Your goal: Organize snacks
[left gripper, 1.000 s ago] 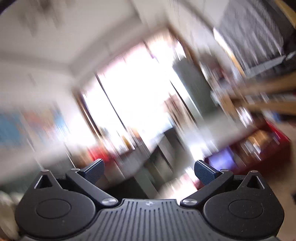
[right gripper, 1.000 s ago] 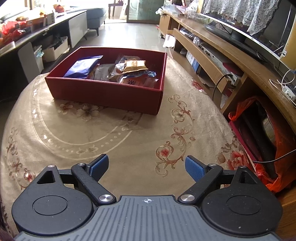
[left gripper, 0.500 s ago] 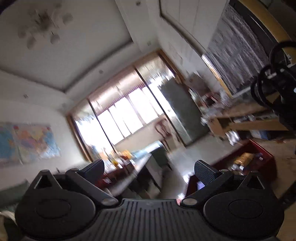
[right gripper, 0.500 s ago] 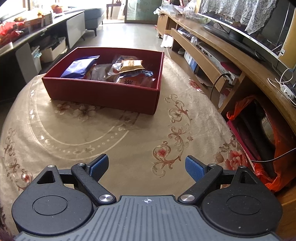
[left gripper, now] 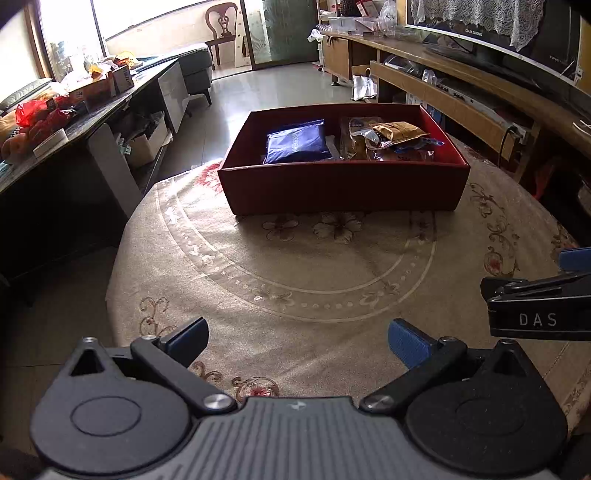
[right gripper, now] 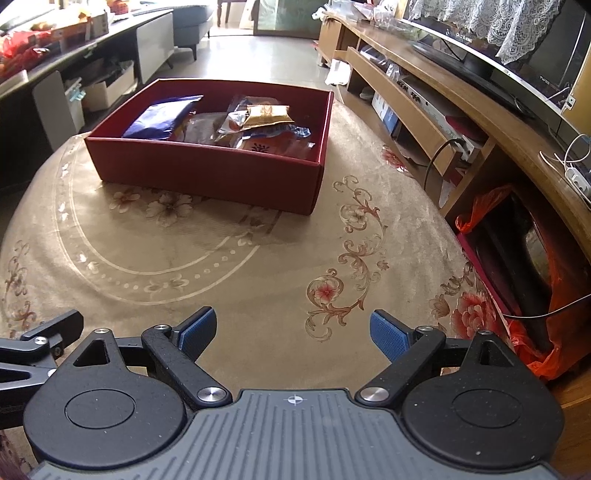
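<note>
Box (left gripper: 343,184), red, snacks (left gripper: 297,142) inside: ahead of your left gripper (left gripper: 297,341), which just swung down onto table. Both grippers, right (right gripper: 293,332) included: jaws apart, empty. Table bare; sorting looks finished.

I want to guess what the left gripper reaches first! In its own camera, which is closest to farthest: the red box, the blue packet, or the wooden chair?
From the left gripper:
1. Red box, middle of the round table.
2. Blue packet, inside the box, left part.
3. Wooden chair, far back by the window.
</note>
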The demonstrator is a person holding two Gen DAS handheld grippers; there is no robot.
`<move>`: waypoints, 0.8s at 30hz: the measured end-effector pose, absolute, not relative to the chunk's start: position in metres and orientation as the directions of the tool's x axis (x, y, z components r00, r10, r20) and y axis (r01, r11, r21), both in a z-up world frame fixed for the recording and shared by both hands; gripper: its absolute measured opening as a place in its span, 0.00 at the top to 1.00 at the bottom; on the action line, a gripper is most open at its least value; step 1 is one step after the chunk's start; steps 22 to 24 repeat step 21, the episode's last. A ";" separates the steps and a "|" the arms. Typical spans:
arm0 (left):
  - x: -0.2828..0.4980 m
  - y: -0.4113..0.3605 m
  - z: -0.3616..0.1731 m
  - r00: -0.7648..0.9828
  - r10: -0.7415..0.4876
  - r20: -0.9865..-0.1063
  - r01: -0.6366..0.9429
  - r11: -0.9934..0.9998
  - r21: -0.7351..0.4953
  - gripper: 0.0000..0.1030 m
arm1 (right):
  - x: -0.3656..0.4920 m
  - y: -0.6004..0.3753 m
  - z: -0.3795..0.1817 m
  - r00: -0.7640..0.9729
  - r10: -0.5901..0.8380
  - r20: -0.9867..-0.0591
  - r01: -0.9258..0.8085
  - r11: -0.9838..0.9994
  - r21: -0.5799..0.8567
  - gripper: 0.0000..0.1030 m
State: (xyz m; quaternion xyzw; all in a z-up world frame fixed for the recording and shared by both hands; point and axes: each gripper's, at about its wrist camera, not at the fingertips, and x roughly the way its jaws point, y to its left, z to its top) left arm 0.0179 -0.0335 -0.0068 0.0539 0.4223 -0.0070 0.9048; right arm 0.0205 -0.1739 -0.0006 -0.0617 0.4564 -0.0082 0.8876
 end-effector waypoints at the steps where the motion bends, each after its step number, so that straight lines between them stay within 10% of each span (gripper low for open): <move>1: 0.016 -0.033 -0.004 0.638 0.028 -0.769 0.060 0.995 0.086 0.01 | 0.020 -0.174 -0.001 0.583 -0.071 -0.809 -0.043 0.992 -0.118 0.09; 24: 0.012 -0.028 -0.004 0.627 0.034 -0.779 0.036 0.997 0.072 0.01 | 0.022 -0.172 -0.003 0.578 -0.071 -0.813 -0.049 0.991 -0.122 0.09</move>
